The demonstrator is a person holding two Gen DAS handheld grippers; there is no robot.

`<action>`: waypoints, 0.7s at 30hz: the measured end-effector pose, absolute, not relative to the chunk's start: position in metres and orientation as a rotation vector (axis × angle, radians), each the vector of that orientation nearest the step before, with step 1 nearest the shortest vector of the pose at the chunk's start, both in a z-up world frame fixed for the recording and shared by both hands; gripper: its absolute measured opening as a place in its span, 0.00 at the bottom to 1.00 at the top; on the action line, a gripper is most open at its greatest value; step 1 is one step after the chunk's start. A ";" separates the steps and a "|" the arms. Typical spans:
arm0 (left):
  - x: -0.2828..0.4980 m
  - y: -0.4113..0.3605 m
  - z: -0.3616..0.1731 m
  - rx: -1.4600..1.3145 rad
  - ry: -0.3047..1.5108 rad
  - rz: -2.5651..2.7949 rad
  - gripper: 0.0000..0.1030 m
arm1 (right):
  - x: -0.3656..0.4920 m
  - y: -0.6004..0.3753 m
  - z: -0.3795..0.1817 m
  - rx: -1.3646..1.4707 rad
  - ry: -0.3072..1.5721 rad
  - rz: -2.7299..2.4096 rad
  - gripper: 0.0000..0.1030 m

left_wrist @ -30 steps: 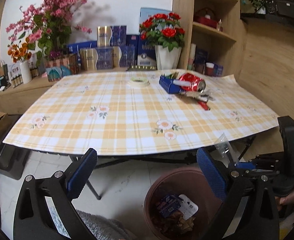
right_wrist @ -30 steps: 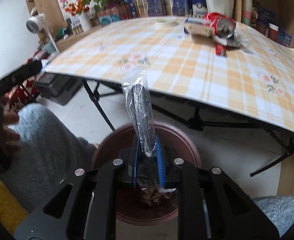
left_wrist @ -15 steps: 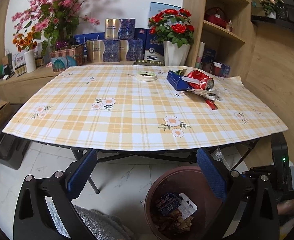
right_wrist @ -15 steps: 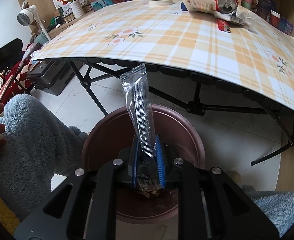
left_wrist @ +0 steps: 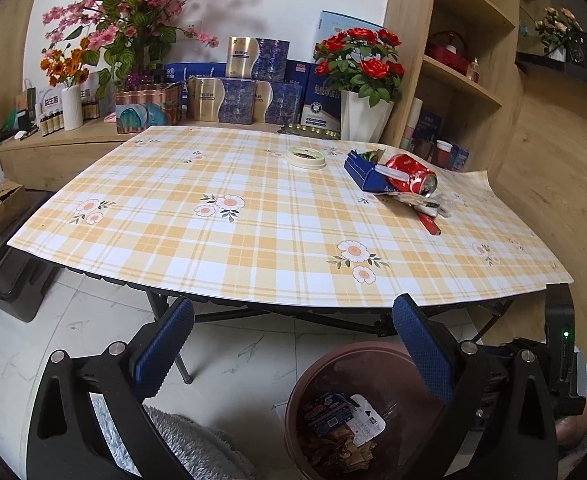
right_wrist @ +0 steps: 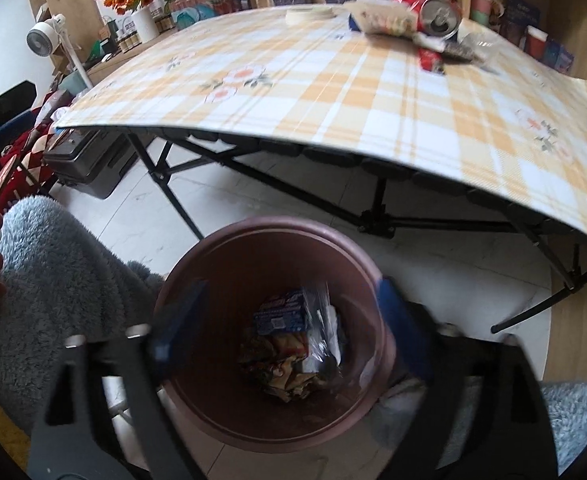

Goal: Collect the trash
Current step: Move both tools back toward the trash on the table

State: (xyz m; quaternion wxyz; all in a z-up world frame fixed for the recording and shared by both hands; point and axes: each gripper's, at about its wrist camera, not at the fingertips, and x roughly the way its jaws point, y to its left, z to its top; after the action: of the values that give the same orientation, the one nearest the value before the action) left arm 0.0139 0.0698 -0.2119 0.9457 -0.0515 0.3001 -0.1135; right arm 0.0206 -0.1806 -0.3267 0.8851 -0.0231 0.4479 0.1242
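Lying in the brown bin under your right gripper, whose jaws are opening with nothing between them, is the clear wrapper. Your left gripper gapes empty. Red can, blue box and tape roll sit on the table.

Brown round bin on the floor – wrappers inside; red can lies sideways on the table.

Both wrist views share the bin — right's looks steeper.

White marble-tiled floor, wooden shelving, white wall, checked folding table.
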 end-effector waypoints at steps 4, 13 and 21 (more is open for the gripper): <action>0.017 0.072 -0.209 -0.119 0.614 -0.233 0.94 | 0.021 -0.188 -0.318 -0.046 0.897 0.207 0.94; 0.031 0.053 -0.185 -0.034 0.529 -0.272 0.94 | 0.023 -0.234 -0.261 0.089 0.773 0.139 0.94; 0.066 0.048 -0.157 0.044 0.500 -0.267 0.94 | 0.044 -0.266 -0.214 0.127 0.697 0.036 0.94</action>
State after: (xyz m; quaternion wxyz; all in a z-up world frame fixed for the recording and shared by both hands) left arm 0.0657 0.0483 -0.1568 0.9599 0.0218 0.2465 -0.1318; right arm 0.0439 -0.2662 -0.2138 0.9378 0.0620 0.3412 0.0175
